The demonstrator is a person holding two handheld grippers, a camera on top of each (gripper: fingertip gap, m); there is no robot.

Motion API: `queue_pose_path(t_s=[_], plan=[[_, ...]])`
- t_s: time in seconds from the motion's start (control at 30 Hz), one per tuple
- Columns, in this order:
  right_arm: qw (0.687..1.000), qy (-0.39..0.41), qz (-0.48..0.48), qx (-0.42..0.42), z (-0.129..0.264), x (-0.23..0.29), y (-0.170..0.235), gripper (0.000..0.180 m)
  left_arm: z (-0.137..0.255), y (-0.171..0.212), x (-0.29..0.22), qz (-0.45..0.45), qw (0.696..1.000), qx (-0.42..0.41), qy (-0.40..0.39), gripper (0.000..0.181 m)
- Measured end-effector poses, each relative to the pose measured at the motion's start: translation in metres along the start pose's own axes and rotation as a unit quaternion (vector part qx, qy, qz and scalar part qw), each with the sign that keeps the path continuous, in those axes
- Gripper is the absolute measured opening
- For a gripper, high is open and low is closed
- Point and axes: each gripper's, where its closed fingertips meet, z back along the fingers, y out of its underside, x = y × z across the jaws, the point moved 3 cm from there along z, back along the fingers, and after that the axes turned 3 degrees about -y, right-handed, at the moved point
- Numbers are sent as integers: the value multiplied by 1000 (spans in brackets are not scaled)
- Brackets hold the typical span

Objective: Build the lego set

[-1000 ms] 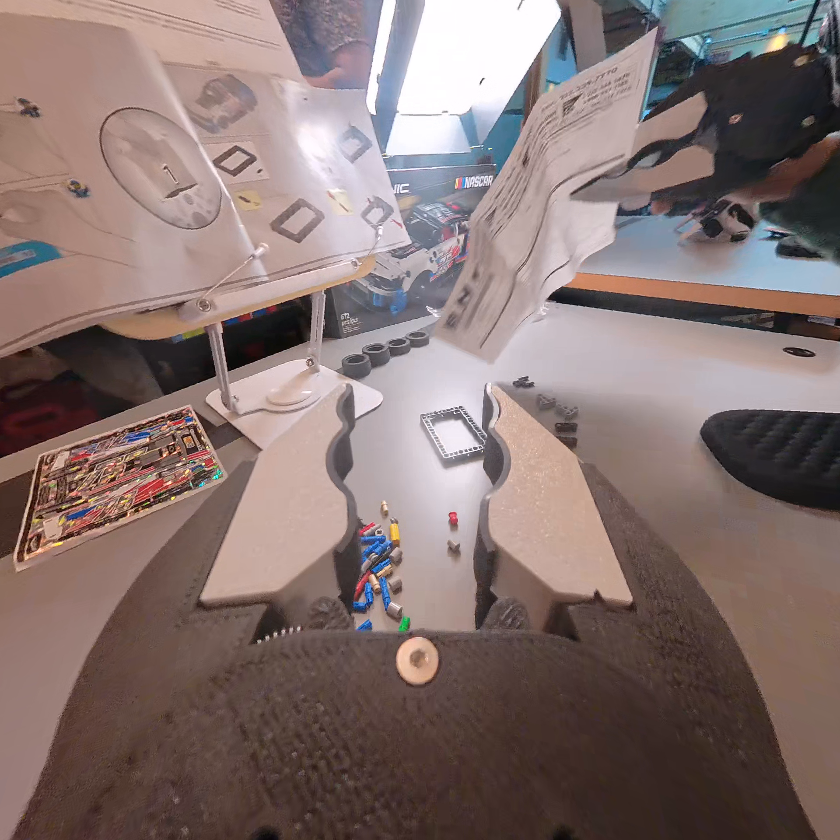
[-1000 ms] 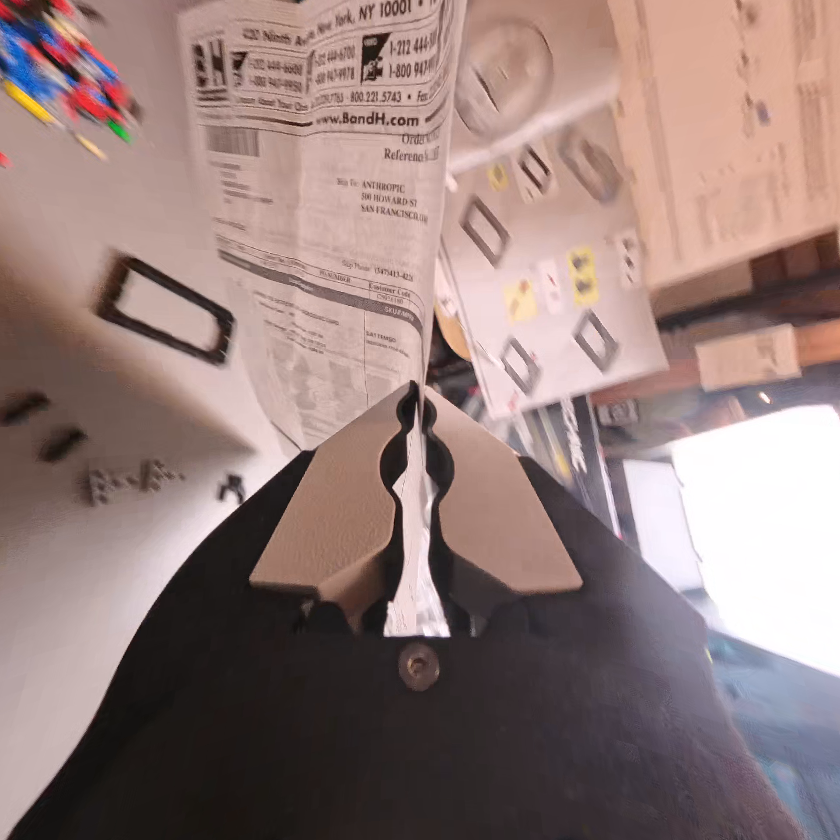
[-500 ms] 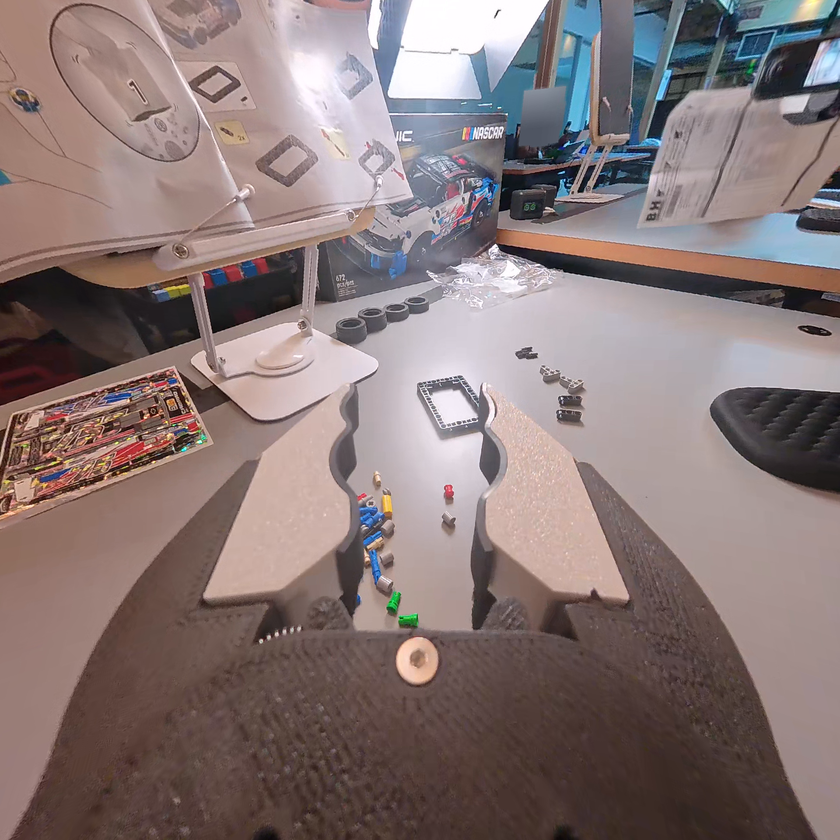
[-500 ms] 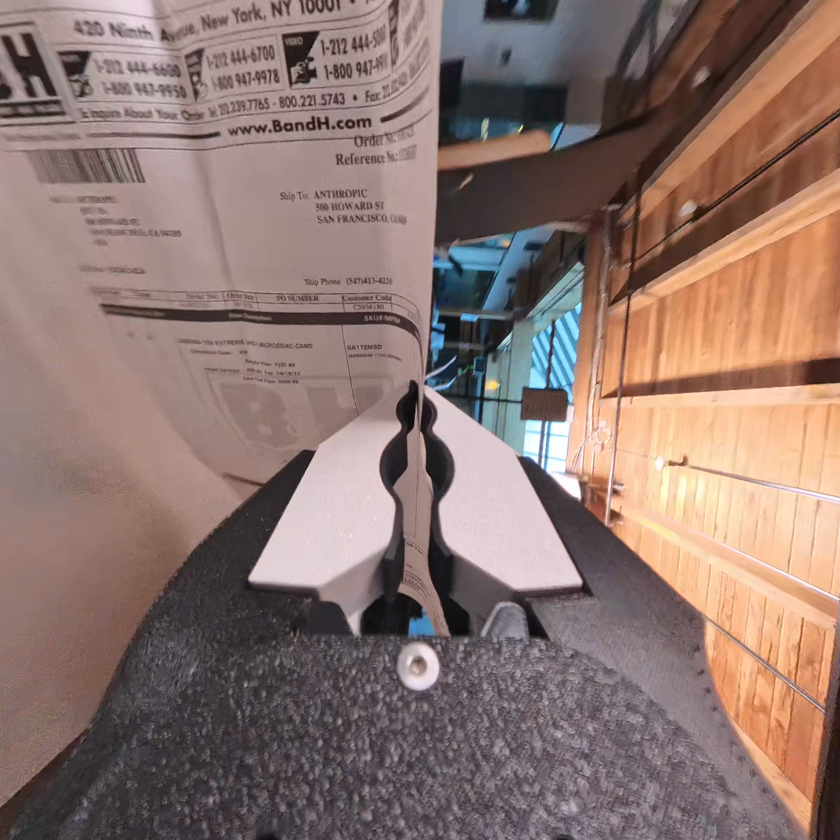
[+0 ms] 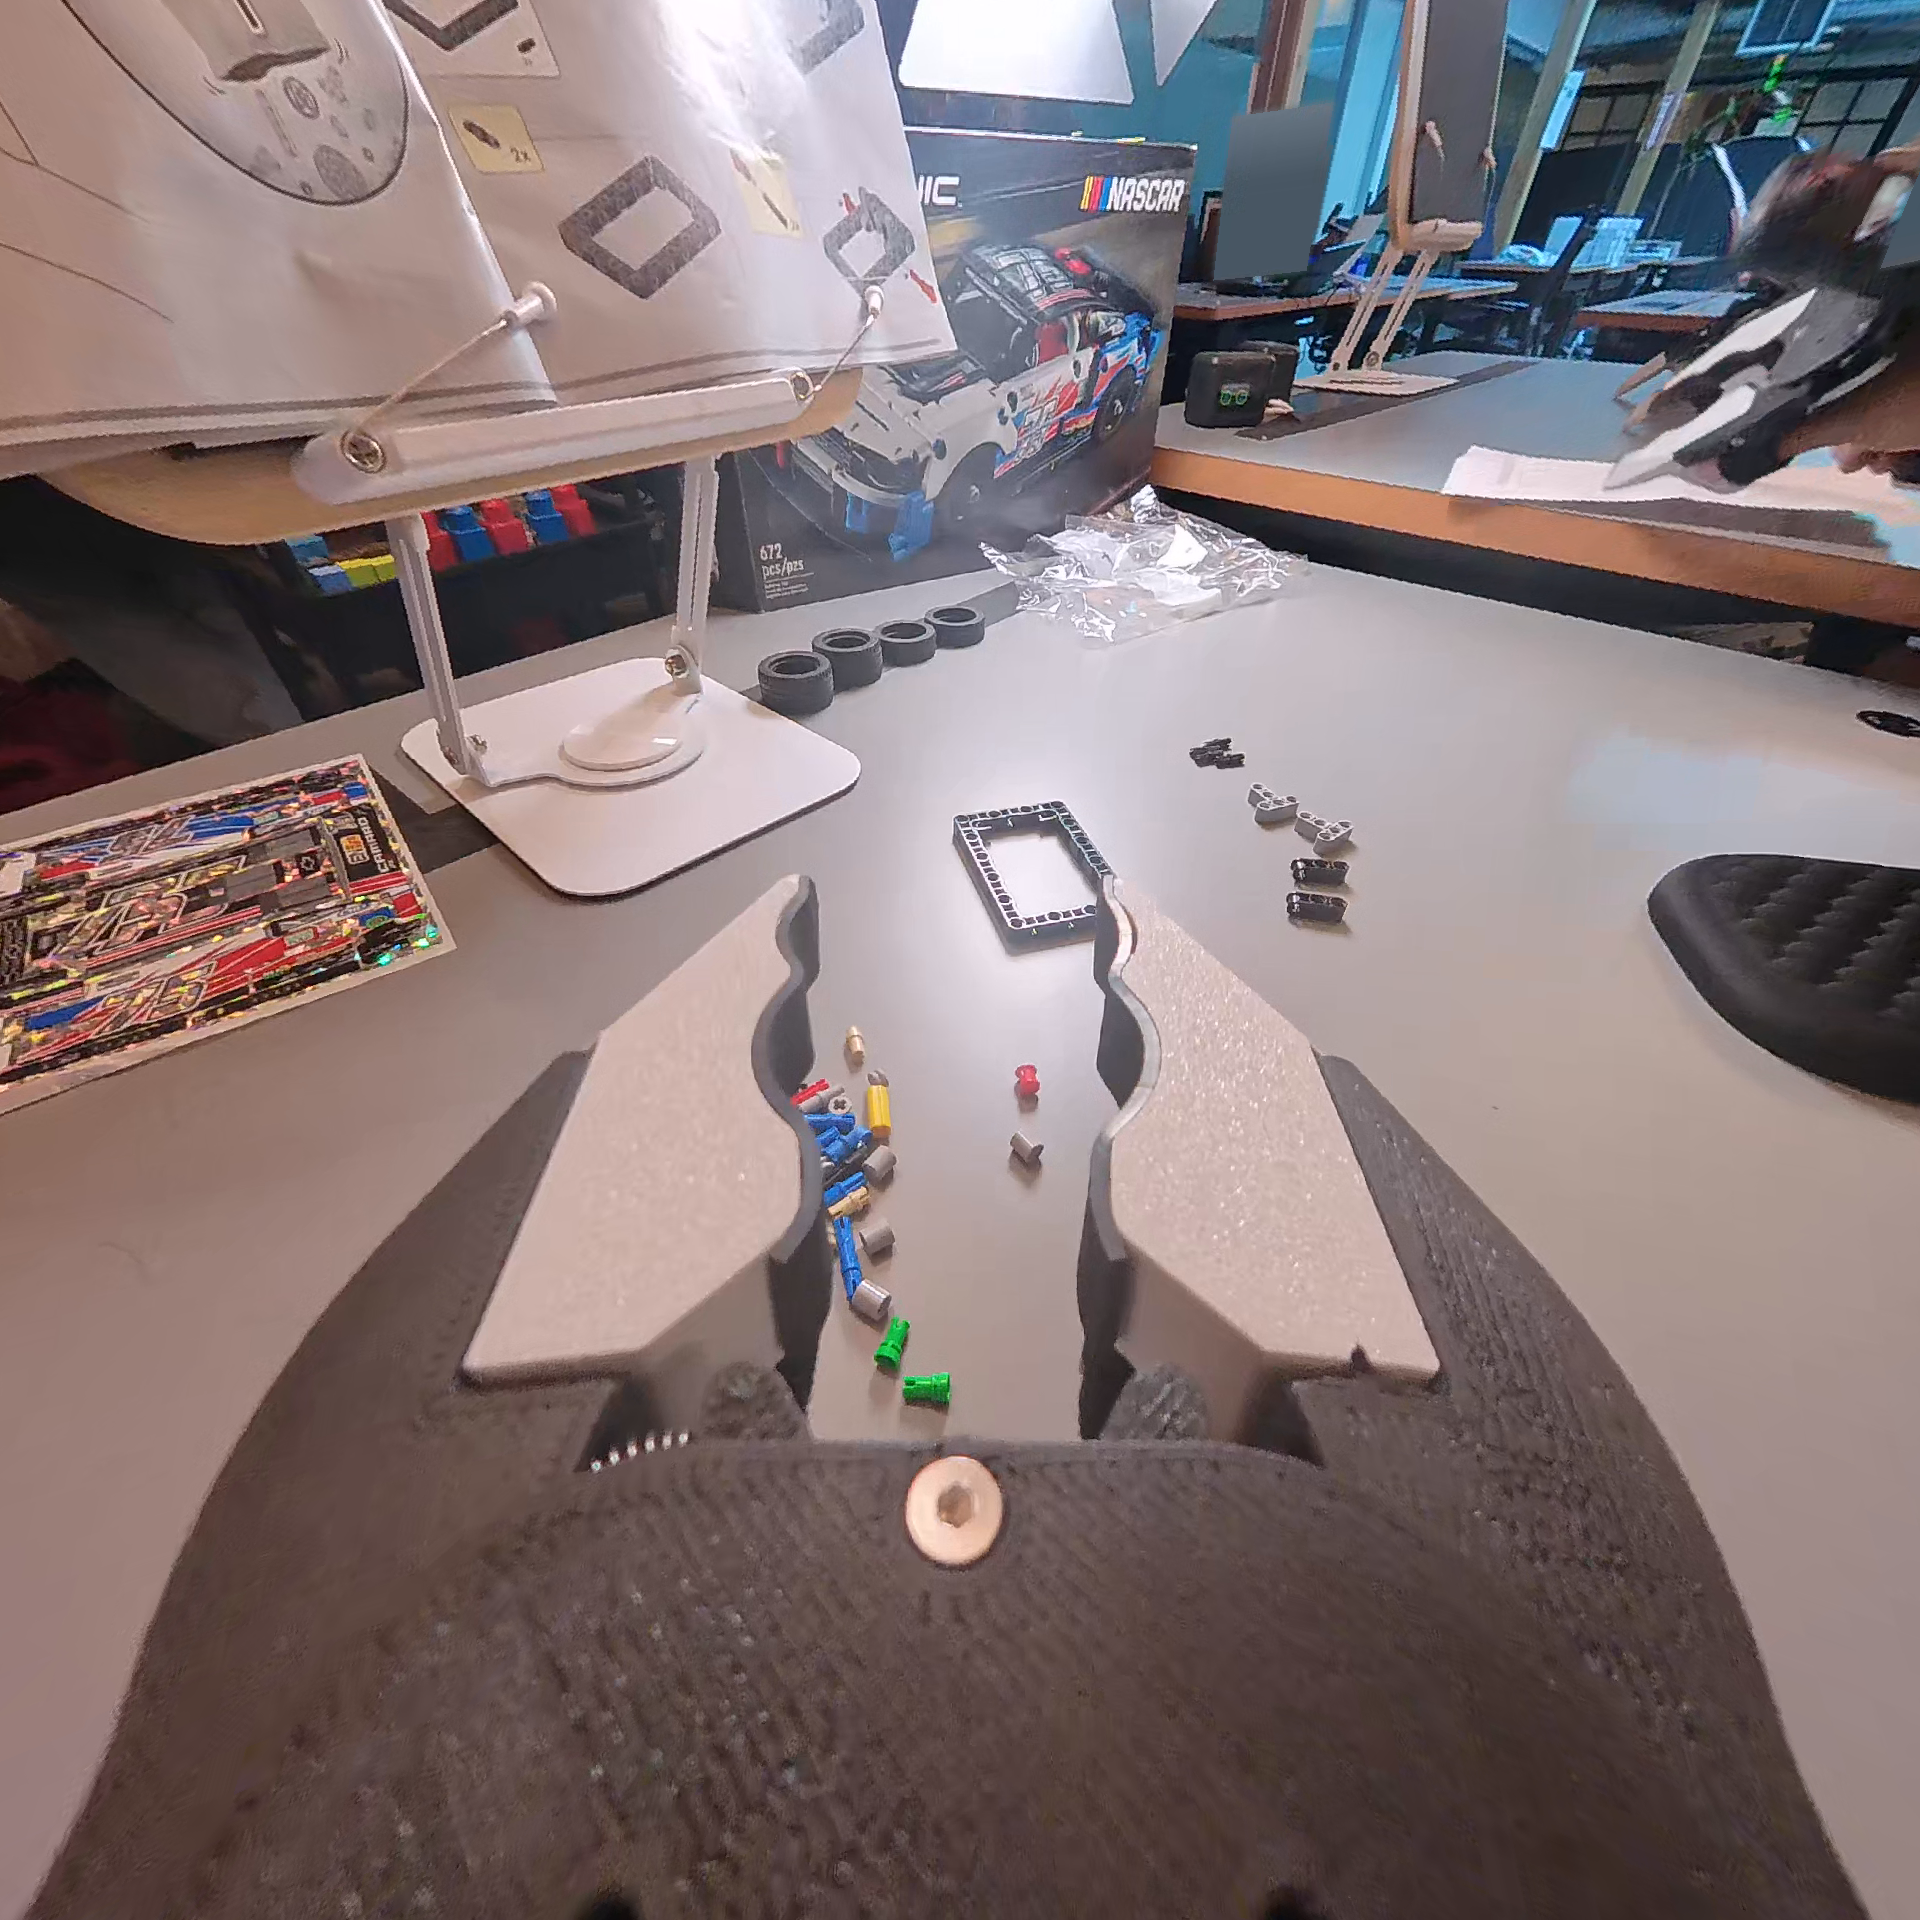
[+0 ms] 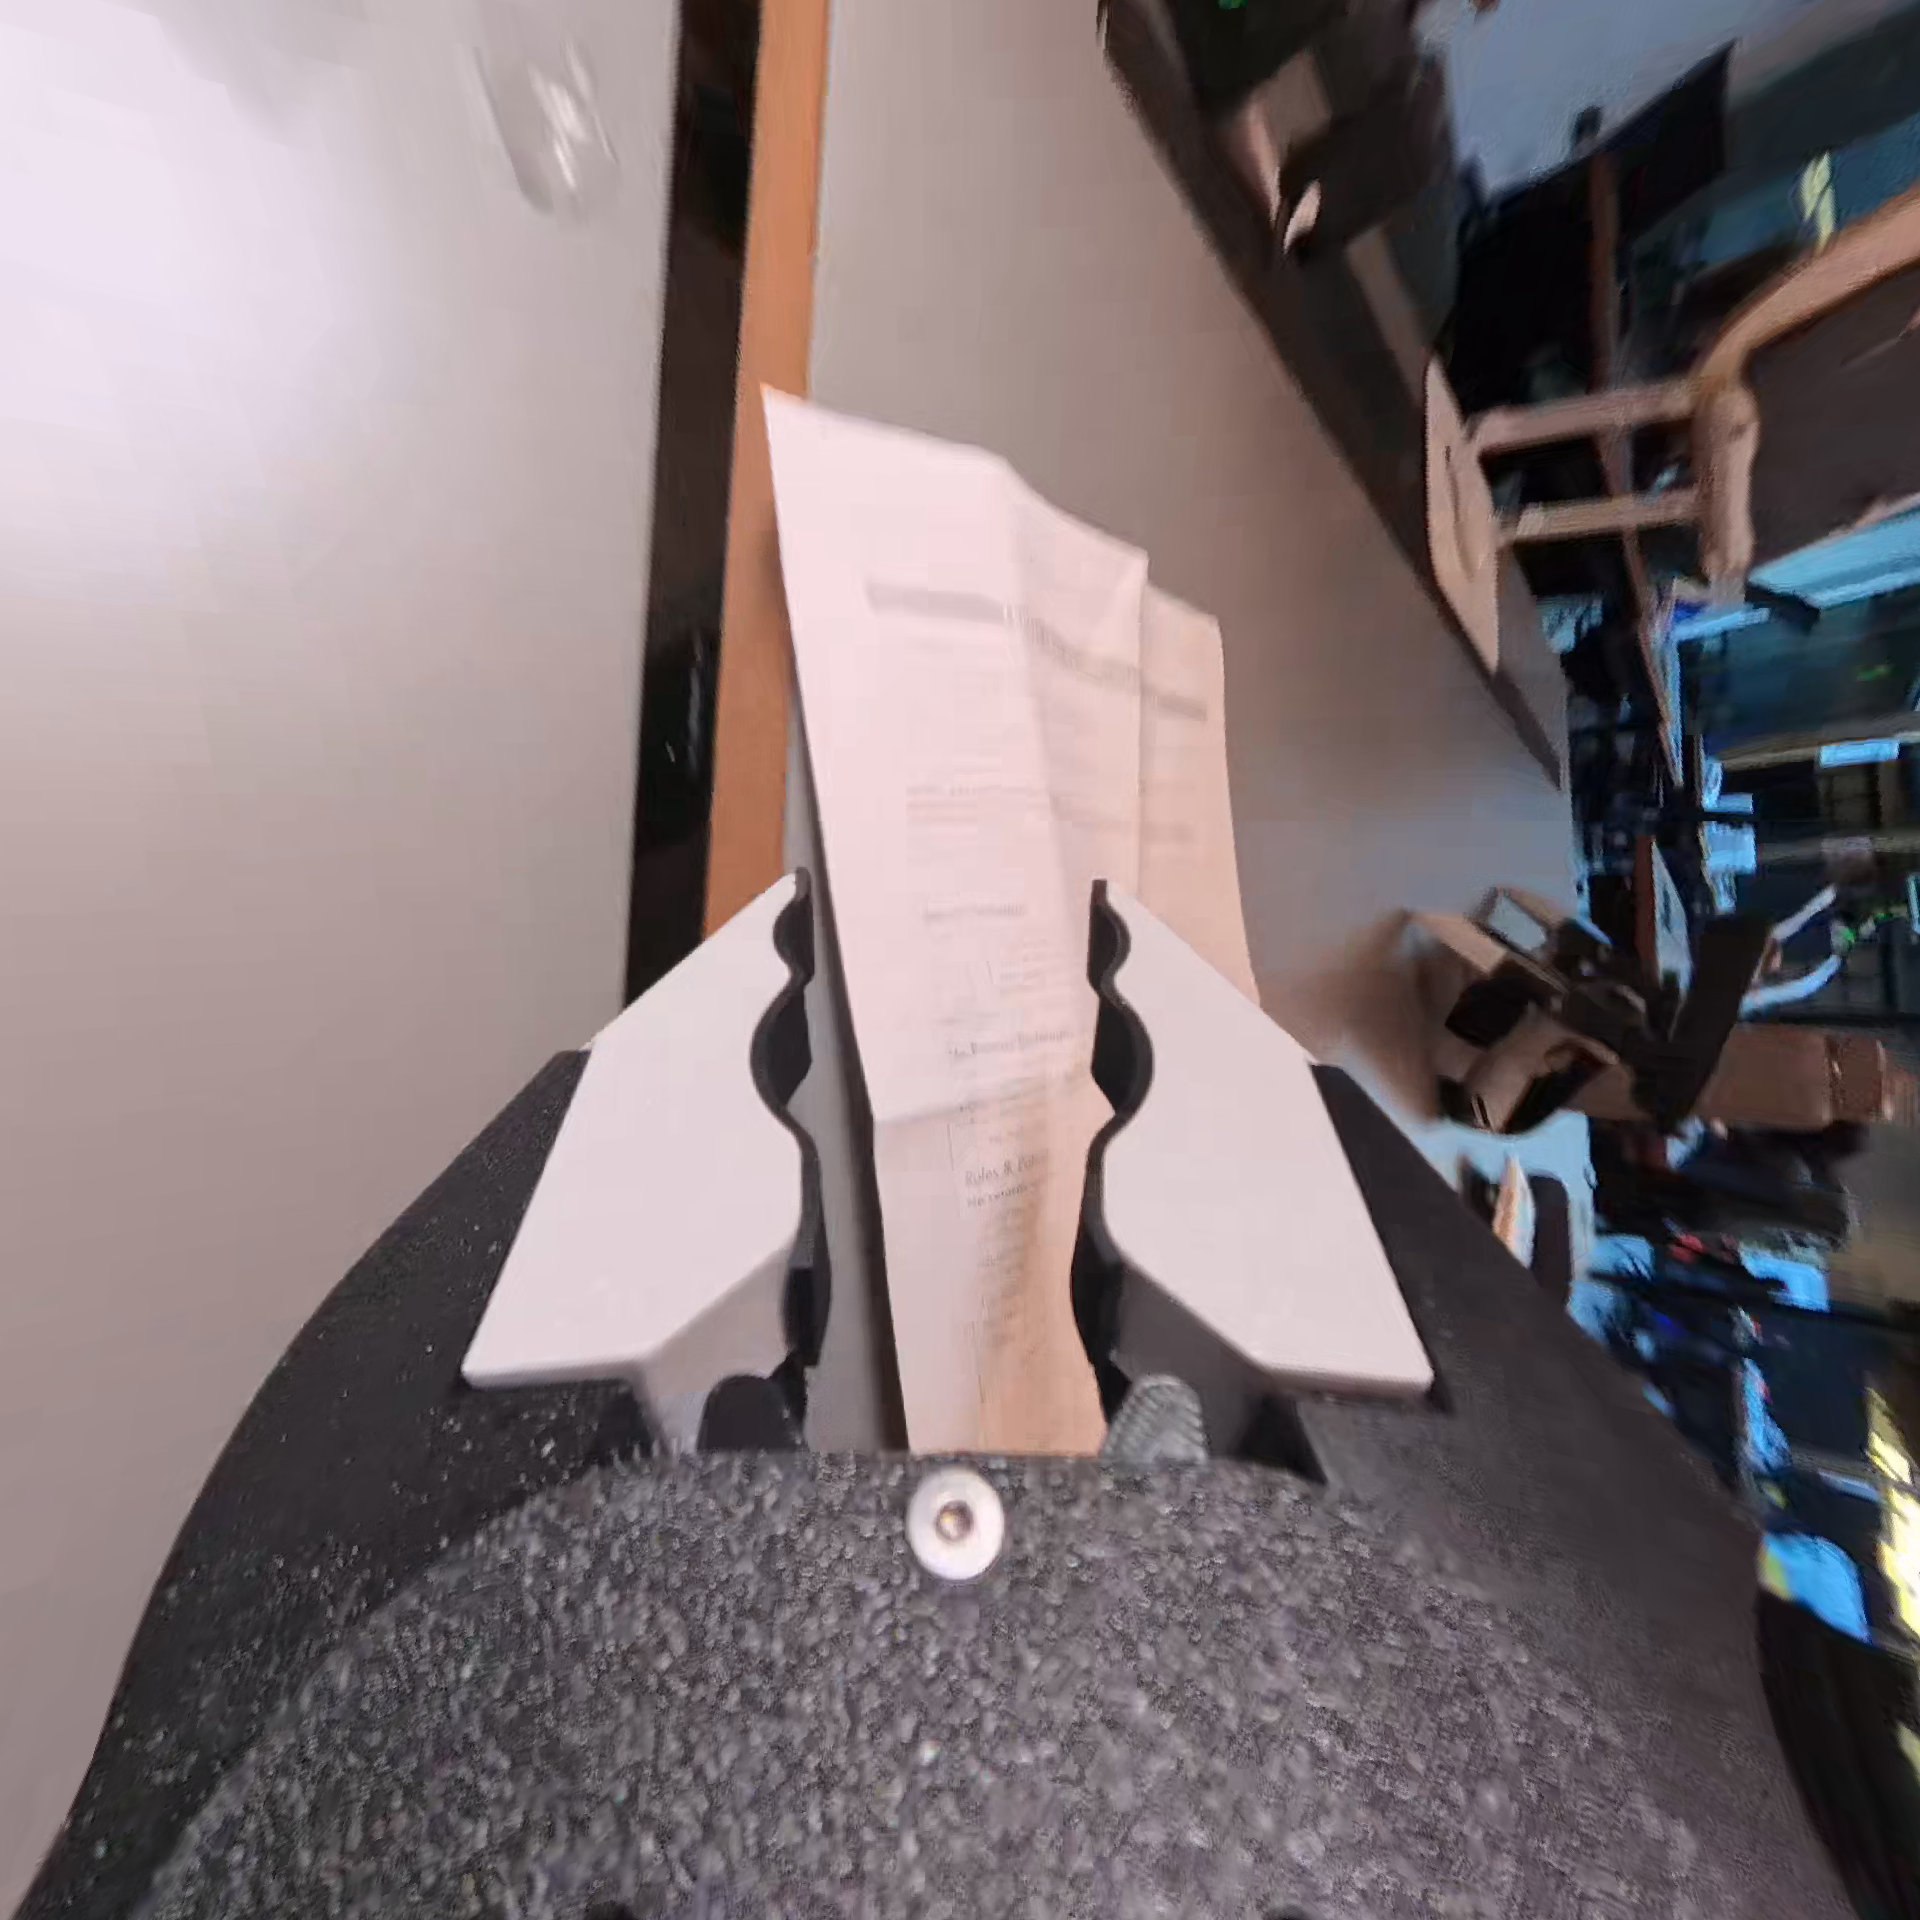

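My left gripper (image 5: 956, 902) is open and empty above the grey table (image 5: 1455, 1039). Below it lie several small coloured pins (image 5: 857, 1164). A black rectangular frame (image 5: 1031, 871) lies just past its tips. Small grey and black connectors (image 5: 1304, 847) lie to the right. My right gripper (image 6: 948, 902) is open over a folded printed paper sheet (image 6: 977, 790) that lies on a neighbouring table. It also shows far right in the left wrist view (image 5: 1766, 405), above that sheet (image 5: 1527, 480).
An instruction booklet on a white stand (image 5: 634, 790) is at the left. A sticker sheet (image 5: 197, 914), four black tyres (image 5: 873, 649), the set's box (image 5: 997, 343), a clear plastic bag (image 5: 1132, 566) and a black mat (image 5: 1808, 966) surround the work area. My right fingertips sit around 70 cm from my left ones.
My right gripper carried the paper sheet away to the neighbouring table and opened, letting it go. My left gripper stayed open and drew back slightly.
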Motion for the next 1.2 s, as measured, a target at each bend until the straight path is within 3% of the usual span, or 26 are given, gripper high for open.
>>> queue_pose_path(t_s=[0.13, 0.23, 0.37, 0.53, 0.77, 0.83, 0.93, 0.97, 1.2], plan=[[975, -74, -61, -198, 59, 48, -76, 54, -1, 2, 3, 5, 1000, 3, -7, 53], [920, -199, -115, -317, 118, 114, -125, 59, -2, 7, 6, 10, 1000, 16, -16, 52], [832, -367, -152, -388, 186, 214, -167, 60, -2, 15, 12, 5, 998, 41, -44, 53], [758, -494, -151, -397, 238, 311, -200, 65, -1, 19, 19, 2, 996, 50, -67, 57], [767, -507, -86, -384, 233, 378, -217, 67, -2, 33, 25, -34, 989, 79, -117, 71], [760, -515, -88, -387, 231, 383, -214, 52, -1, 34, 28, -42, 987, 89, -128, 69], [764, -496, -87, -404, 227, 381, -212, 7, 0, 38, 32, -26, 987, 97, -128, 63], [767, -488, -85, -408, 225, 380, -211, 0, 1, 39, 34, -18, 987, 97, -126, 60], [772, -496, -77, -390, 221, 380, -206, 4, 8, 51, 54, 21, 981, 129, -144, 28]])
